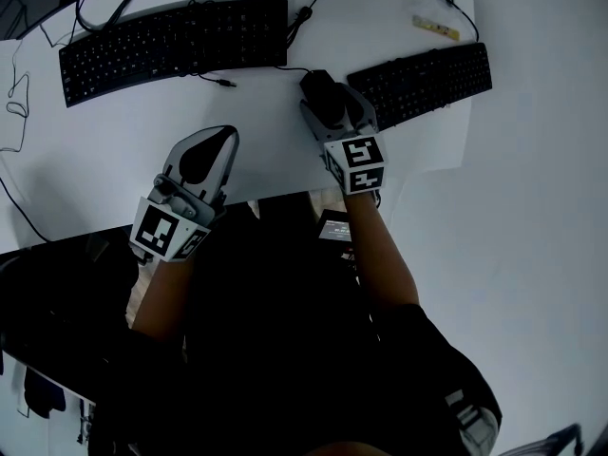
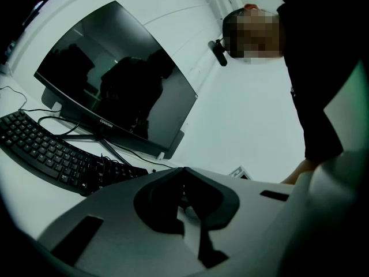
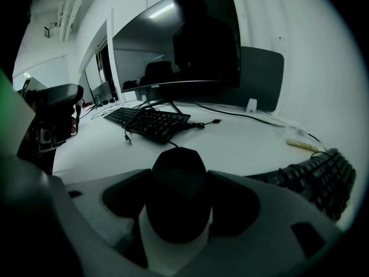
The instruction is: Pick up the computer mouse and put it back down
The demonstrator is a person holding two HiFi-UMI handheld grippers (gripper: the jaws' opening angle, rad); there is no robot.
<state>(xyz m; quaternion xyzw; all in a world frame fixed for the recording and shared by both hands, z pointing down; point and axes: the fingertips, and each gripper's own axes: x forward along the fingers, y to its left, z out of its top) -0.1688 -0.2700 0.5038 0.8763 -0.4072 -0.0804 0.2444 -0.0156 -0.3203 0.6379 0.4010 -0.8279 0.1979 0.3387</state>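
- The computer mouse (image 3: 176,192) is seen resting on the white desk (image 1: 256,155), between two keyboards and back from the near edge.
- The mouse is flanked by the jaws of the right gripper (image 1: 334,114), which are spread wide. Its sides lie close to the pads, but no firm clamp is shown.
- The right keyboard (image 1: 423,82) is set at an angle just beside the mouse, so little room is left on that side.
- The left keyboard (image 1: 171,41) lies further back and to the left. A thin cable (image 1: 252,67) is run along its front edge to the mouse.
- A bare stretch of desk is left open between the mouse and the left gripper (image 1: 226,136).
- The left gripper is held near the desk's front edge, jaws brought together, nothing between them.
- A dark monitor (image 3: 173,45) is stood at the back of the desk.
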